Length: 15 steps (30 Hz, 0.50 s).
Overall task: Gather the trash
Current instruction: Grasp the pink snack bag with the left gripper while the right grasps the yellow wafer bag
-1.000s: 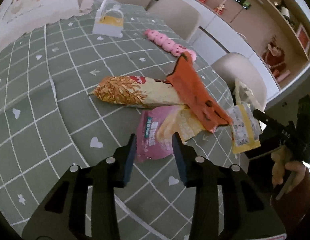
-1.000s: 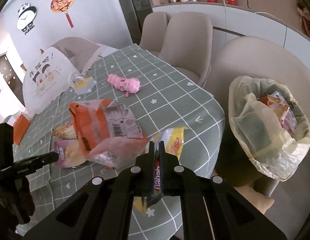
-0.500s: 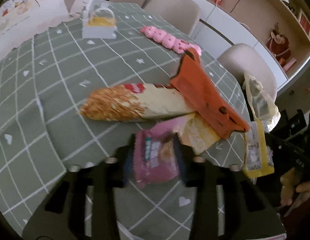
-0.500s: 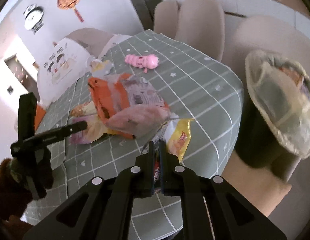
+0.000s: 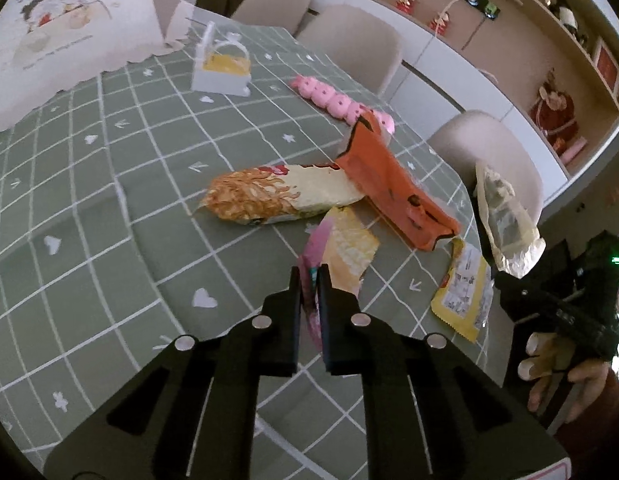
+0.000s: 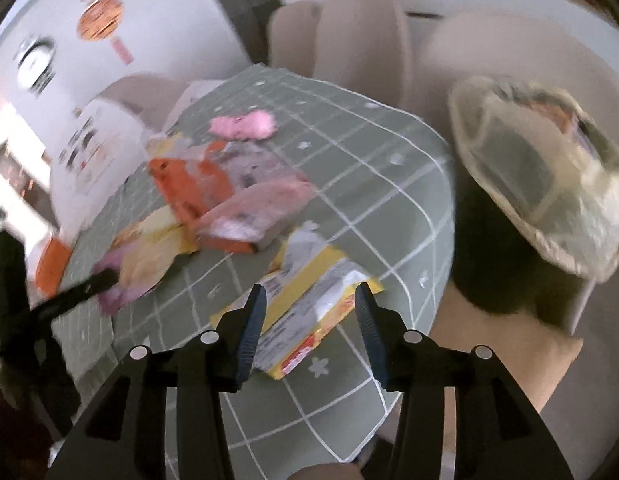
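Two changes since a second ago. Left of the long noodle-print wrapper point(image 5: 281, 198), the left tool point(image 5: 309, 276), open before, is now clenched on the pink-and-yellow foil packet point(image 5: 341, 248). Right of it, the right tool point(image 6: 307, 300) is opening; its yellow flat sachet point(image 6: 305, 304) lies released on the green checked desk point(image 5: 109, 208), not binned.

1. The noodle packet point(image 5: 281, 196) lies mid-table point(image 5: 89, 208).
2. The torn wrapper point(image 5: 393, 188) overlaps its right end.
3. The toy caterpillar point(image 5: 337, 100) lies behind both.
4. The flat sachet point(image 6: 305, 300) lies at the table's edge.
5. The lined bin point(image 6: 541, 176) stands beside that edge, off the table.
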Motion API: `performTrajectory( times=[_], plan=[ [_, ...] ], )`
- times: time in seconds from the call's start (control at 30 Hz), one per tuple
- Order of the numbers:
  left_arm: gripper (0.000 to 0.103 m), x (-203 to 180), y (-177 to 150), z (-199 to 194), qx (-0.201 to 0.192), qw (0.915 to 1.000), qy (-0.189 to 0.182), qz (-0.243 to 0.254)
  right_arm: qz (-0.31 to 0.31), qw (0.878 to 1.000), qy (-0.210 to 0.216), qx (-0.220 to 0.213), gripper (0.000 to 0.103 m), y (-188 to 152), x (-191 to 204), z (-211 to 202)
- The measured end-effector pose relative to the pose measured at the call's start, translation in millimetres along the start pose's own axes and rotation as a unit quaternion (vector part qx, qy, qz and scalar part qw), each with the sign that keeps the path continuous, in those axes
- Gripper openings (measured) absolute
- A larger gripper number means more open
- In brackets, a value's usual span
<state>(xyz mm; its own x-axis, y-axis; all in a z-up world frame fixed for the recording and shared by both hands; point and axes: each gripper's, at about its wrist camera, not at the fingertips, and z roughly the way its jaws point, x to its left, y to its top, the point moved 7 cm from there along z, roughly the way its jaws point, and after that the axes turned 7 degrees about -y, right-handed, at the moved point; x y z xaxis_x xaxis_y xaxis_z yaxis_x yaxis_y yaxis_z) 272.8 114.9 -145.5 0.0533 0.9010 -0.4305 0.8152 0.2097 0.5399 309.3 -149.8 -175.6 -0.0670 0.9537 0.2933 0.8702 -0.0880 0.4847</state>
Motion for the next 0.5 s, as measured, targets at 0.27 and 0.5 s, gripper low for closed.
performTrajectory(
  times=[0.27, 0.5],
  plan=[
    [0.008, -3.3, -3.0, -16.3, -0.007, 1.0, 0.002, 0.0, -0.042, 0.998, -0.033, 0.022, 0.042, 7.8, 22.1, 30.9],
    [0.007, -12.8, -2.8, -42.8, -0.037, 0.9993, -0.004, -0.003, -0.1, 0.995, 0.009, -0.004, 0.01, 10.3, 47.6, -2.5]
  ],
)
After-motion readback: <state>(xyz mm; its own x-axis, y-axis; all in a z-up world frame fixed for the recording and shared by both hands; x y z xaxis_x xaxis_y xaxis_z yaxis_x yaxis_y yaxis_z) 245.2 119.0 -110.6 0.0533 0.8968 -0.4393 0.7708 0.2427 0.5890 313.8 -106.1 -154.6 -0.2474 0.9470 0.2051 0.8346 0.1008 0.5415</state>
